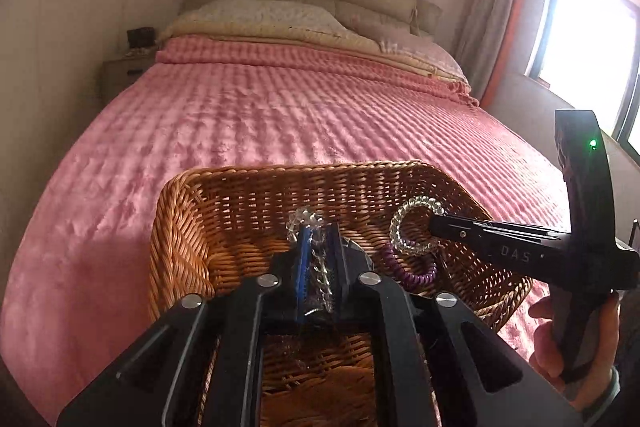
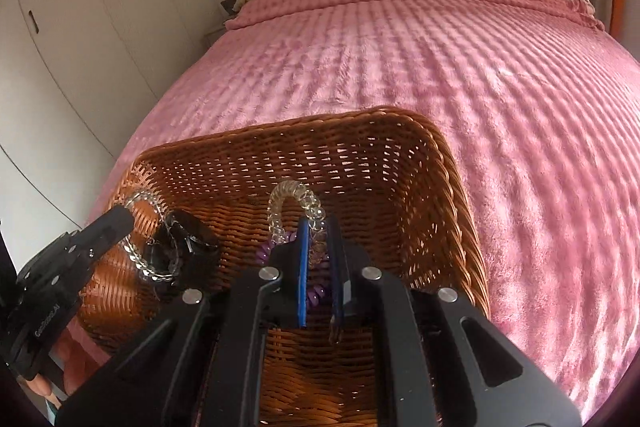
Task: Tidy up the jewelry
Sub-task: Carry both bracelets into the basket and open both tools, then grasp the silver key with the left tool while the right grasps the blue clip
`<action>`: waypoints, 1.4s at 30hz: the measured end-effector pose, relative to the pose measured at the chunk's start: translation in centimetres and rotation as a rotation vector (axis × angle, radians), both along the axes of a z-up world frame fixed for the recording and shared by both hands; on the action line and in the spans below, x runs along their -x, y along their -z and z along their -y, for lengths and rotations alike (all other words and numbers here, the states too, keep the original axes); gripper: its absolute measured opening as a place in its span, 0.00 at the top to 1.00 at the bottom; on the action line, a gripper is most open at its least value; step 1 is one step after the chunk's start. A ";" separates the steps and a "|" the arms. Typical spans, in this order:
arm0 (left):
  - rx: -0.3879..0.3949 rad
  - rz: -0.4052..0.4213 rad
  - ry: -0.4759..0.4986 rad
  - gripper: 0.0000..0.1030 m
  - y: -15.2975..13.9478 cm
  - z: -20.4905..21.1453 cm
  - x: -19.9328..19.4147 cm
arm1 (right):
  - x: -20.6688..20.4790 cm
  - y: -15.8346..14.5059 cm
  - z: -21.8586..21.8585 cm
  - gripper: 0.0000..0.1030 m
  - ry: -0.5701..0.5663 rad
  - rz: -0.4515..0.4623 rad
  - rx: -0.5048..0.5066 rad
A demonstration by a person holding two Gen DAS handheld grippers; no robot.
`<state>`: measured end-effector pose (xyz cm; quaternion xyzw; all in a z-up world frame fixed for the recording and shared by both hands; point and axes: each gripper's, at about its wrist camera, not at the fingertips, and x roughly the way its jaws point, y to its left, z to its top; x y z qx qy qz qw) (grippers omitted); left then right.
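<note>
A wicker basket [image 1: 280,171] [image 2: 320,121] sits on the pink bed, and both grippers reach into it. In the left wrist view my left gripper [image 1: 318,231] is shut on a clear bead bracelet [image 1: 304,219] that stands up between its pads. The right wrist view shows that left gripper [image 2: 124,219] with the bead bracelet [image 2: 140,267] looped beside a black band [image 2: 188,231]. My right gripper [image 2: 320,223] [image 1: 434,225] is shut on a clear spiral coil band [image 2: 286,195] [image 1: 400,227]. A purple spiral coil band [image 2: 316,291] [image 1: 416,277] hangs with it.
The basket rests near the foot of a bed under a ribbed pink blanket [image 1: 260,107]. Pillows [image 1: 260,15] and a headboard lie at the far end. A nightstand [image 1: 124,67] and white wardrobes [image 2: 100,7] stand left, a bright window [image 1: 588,39] right. A person's hand [image 1: 560,339] grips the right tool.
</note>
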<state>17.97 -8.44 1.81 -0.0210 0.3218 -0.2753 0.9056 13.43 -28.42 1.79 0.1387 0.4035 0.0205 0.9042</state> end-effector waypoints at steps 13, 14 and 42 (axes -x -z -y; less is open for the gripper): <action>0.071 0.064 0.017 0.57 -3.2 -1.8 4.2 | 4.3 -3.6 -0.8 0.72 -0.003 0.138 0.022; 0.075 0.068 0.020 0.57 -3.5 -2.0 4.7 | 5.1 -4.0 -1.1 0.72 -0.005 0.152 0.042; -0.202 -0.143 0.247 0.58 5.4 -1.8 15.0 | 19.0 3.7 -8.0 0.72 -0.198 -0.017 0.179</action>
